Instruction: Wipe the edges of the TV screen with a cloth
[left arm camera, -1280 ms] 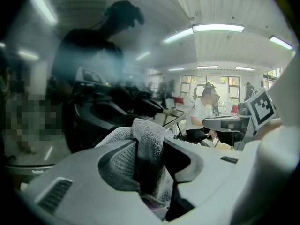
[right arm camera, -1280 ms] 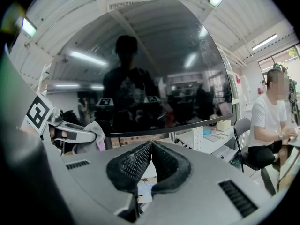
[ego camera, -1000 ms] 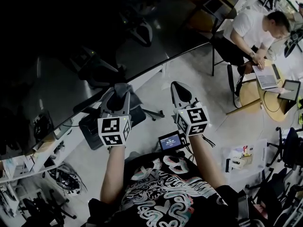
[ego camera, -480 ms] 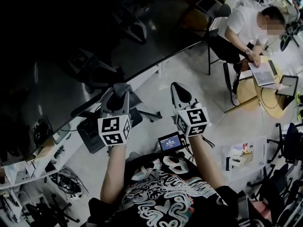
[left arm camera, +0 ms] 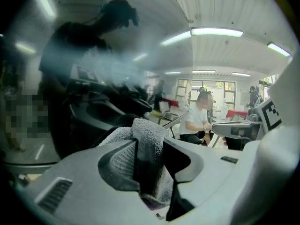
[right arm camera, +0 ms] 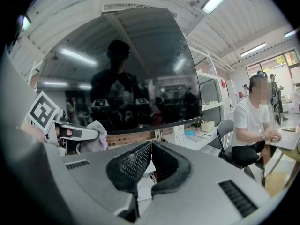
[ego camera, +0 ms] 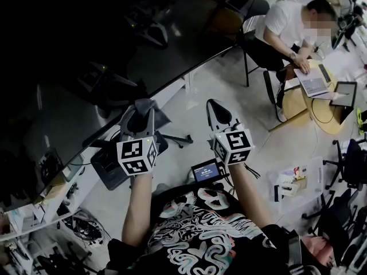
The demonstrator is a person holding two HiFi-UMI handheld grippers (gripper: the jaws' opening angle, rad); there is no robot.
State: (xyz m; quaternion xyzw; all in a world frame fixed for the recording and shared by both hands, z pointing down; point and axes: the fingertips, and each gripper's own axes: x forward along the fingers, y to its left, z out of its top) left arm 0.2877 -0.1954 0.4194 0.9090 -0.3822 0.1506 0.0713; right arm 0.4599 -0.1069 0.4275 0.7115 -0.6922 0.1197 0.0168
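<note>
The left claw is clamped on a grey terry cloth, which is bunched between the two jaws and pokes out beyond their tips as a folded wad. Straight ahead of this claw, filling most of its view, is the dark glossy TV screen, with the person's reflection and the ceiling lights showing in it. From the head view the cloth tip lies close to the screen's lower edge, but whether it touches the edge cannot be told. The right claw is held alongside the left one, apart from it, with its jaws closed tip to tip and nothing between them. It points toward the same lower edge of the screen from a little further back. Behind and between the two claws, near the person's chest, is a small device with a lit display. Well off to the right of the right claw, a seated person in a white shirt leans over a laptop.
</note>
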